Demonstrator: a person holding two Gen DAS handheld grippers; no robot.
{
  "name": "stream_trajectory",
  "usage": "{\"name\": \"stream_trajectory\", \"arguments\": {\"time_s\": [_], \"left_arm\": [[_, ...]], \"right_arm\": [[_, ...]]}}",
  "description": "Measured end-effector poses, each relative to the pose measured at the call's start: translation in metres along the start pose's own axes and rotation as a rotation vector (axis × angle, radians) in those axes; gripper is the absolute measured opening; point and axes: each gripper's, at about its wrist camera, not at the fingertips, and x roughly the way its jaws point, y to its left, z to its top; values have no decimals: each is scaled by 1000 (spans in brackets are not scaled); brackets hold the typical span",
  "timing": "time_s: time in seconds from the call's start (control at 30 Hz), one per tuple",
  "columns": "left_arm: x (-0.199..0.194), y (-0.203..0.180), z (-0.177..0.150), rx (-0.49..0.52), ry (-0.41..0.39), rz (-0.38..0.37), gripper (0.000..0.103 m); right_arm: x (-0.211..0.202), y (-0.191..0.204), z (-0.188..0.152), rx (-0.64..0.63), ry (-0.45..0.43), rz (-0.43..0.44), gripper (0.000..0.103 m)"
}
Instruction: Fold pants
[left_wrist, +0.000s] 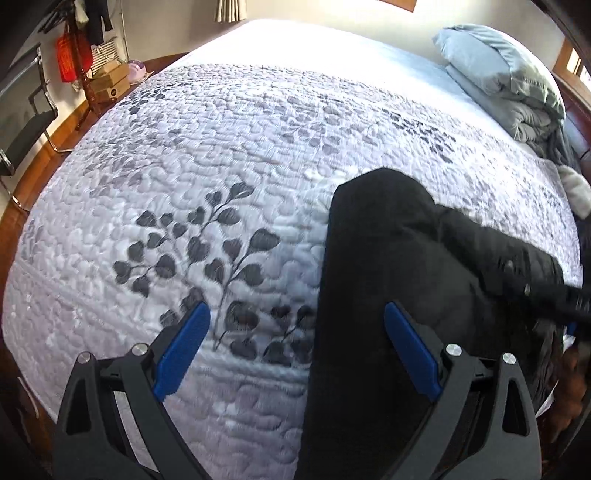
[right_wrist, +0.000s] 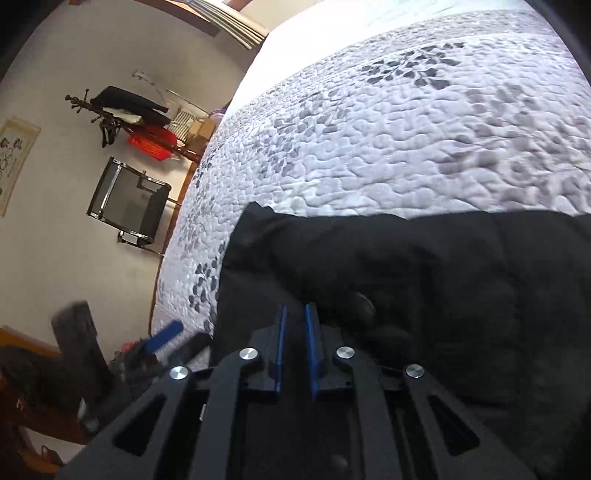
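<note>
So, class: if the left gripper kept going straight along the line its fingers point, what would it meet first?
Most likely the quilted bedspread, right beside the black pants. The left gripper stands open, angled down at the bed; depth is unclear, so its right finger might brush the pants' edge first.

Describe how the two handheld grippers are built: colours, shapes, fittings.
The left gripper and right gripper look alike: matte black angular linkage frames with triangular cut-outs, round silver pivot bolts, and flat blue pads on the inside of each finger. No cables, markings or sleeves show.
</note>
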Motion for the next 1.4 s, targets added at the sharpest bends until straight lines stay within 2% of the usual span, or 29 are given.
{"name": "stream_trajectory", "arguments": {"time_s": [0.13, 0.2, 0.27, 0.3, 0.33, 0.4, 0.5, 0.63, 0.73, 0.9, 1.0, 1.1, 1.23, 1.33, 1.4], "left_arm": [[12, -7, 8, 2, -6, 21, 95], [13, -8, 11, 4, -3, 28, 95], [11, -7, 12, 2, -3, 23, 95], [9, -7, 12, 6, -1, 18, 95], [7, -6, 12, 13, 1, 16, 95], [3, -6, 8, 32, 7, 10, 95], [-3, -5, -3, 64, 19, -11, 95], [-9, -6, -17, 77, 49, -57, 95], [-13, -9, -24, 78, 64, -100, 95], [-10, -12, -32, 80, 111, -152, 96], [-5, -8, -32, 63, 165, -225, 96], [5, -2, -34, 44, 229, -307, 96], [29, 16, -34, -66, 343, -465, 96], [42, 19, -36, -103, 389, -530, 96], [45, 15, -38, -81, 390, -530, 96]], "right_arm": [[12, -12, -2, 6, 8, -20, 1], [8, -14, -4, 22, -2, 10, 4], [-4, -13, -9, 12, -21, 20, 19], [-13, -10, -13, -6, -35, 29, 33], [-23, -7, -19, -23, -55, 32, 53], [-53, -5, -37, -67, -121, -53, 69], [-88, -16, -60, -68, -175, -139, 70], [-134, -57, -89, 39, -235, -228, 73], [-150, -87, -106, 107, -234, -250, 77], [-147, -108, -116, 161, -227, -159, 83], [-137, -117, -112, 186, -212, -141, 85], [-131, -127, -109, 213, -193, -81, 86], [-119, -139, -105, 235, -170, -45, 89], [-109, -145, -100, 251, -148, -14, 91], [-105, -148, -101, 248, -141, -10, 92]]}}
